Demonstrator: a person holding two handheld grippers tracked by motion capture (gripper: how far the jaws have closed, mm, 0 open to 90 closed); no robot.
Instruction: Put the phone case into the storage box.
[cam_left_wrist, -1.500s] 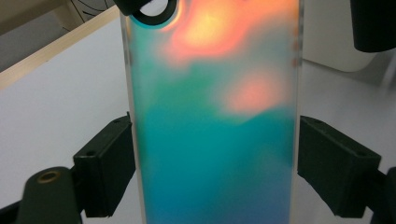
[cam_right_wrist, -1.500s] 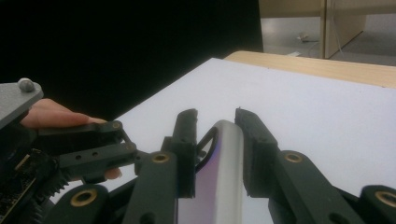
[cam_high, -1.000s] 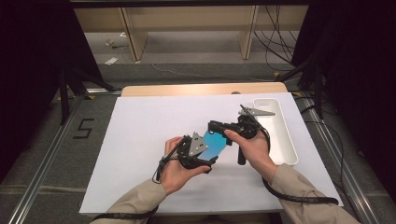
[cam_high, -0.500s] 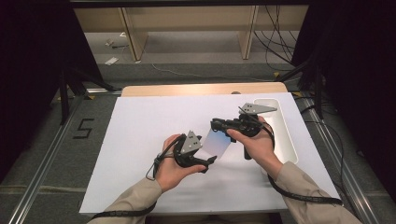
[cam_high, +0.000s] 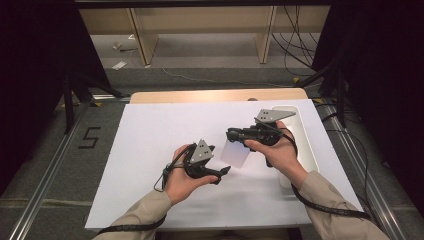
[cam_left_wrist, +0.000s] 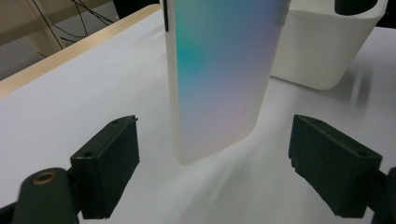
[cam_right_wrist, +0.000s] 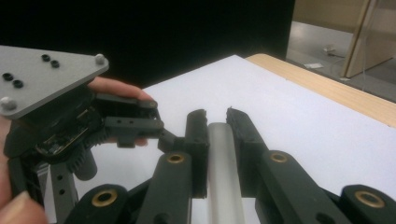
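right hand-held gripper (cam_high: 231, 135), centre-right of the high view, clamped tight on upper edge of a phone case (cam_high: 236, 153); in the right gripper view the case edge (cam_right_wrist: 224, 163) seen end-on as a grey strip pinched between both jaws. case hangs in air above the white counter (cam_high: 150, 150), just below-left of that gripper, long axis roughly vertical in the left gripper view, lower end free, not touching the counter as far as can be judged.

left hand-held gripper (cam_high: 222, 172), lower centre of high view, jaws wide apart and just been opening; nothing gripped. in the left gripper view the case (cam_left_wrist: 219, 79) stands in upper centre of frame, ahead of and between the two black jaws, clear of both pads.

relation that matters: case lies up-right from left gripper in high view, very near, lower end pointing towards it. left hand nearer to the free end; right hand already on the top. probably a hand-over or re-grip, w/ left jaws needing to go fwd around the lower end. white tray (cam_high: 305, 145) at right edge of counter, well apart from the case.
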